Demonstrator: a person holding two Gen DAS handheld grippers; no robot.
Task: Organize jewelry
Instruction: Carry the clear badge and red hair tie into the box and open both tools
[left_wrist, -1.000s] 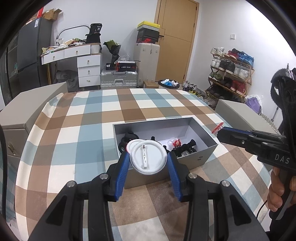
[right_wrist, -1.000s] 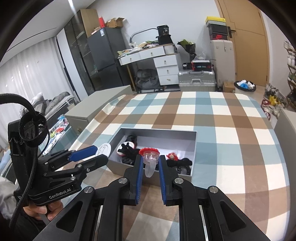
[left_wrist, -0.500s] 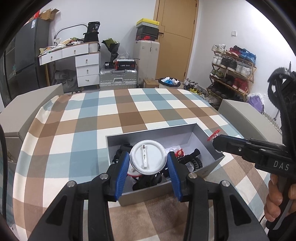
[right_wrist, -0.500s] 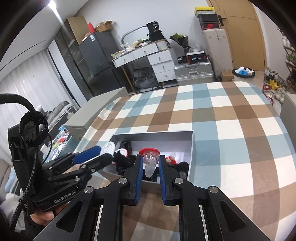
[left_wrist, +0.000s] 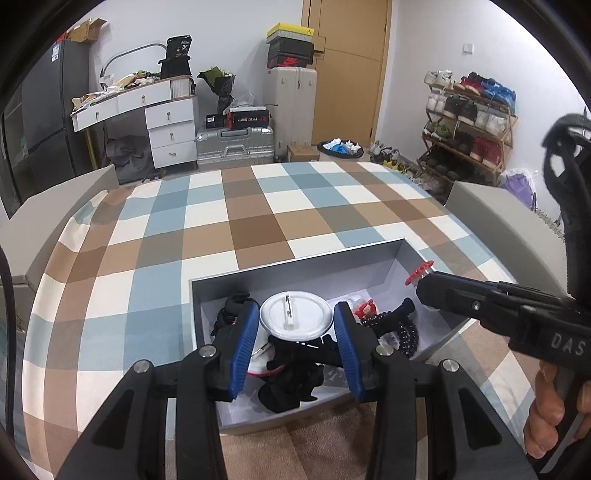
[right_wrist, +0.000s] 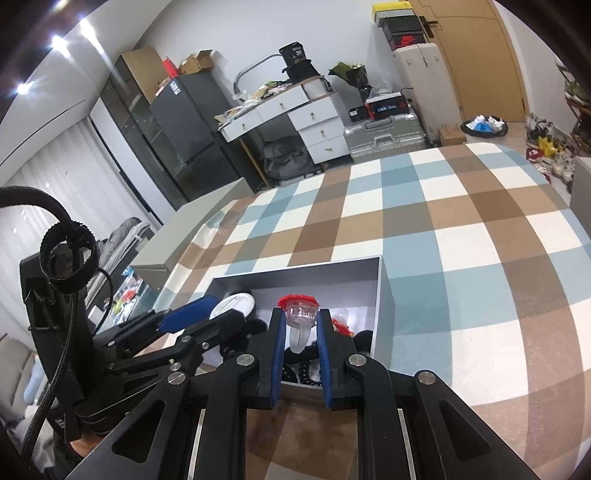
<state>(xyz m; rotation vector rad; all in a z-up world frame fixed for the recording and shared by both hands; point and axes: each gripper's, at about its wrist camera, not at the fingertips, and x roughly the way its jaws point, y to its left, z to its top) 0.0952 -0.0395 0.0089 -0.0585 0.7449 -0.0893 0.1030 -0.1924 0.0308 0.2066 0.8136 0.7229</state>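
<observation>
One grey box (left_wrist: 295, 275) on the checked tabletop (left_wrist: 229, 229), two grippers above it, left gripper (left_wrist: 295, 332) jaws clamped on one white round brooch (left_wrist: 295, 317), right gripper (right_wrist: 301, 332) jaws clamped on one clear ring with red frill (right_wrist: 300, 314), black beads (left_wrist: 404, 332) in the box

Black jewelry (left_wrist: 291, 380) crowds the grey box (left_wrist: 295, 273); its far end lies bare.

Checked cloth (left_wrist: 258, 221) in blue, brown and cream squares; grey box (left_wrist: 295, 273) (pale inside); white round brooch (left_wrist: 295, 315); clear ring with red frilled top (right_wrist: 300, 314); black beads (left_wrist: 404, 334); gripper fingers (left_wrist: 242, 347) padded in blue.
</observation>
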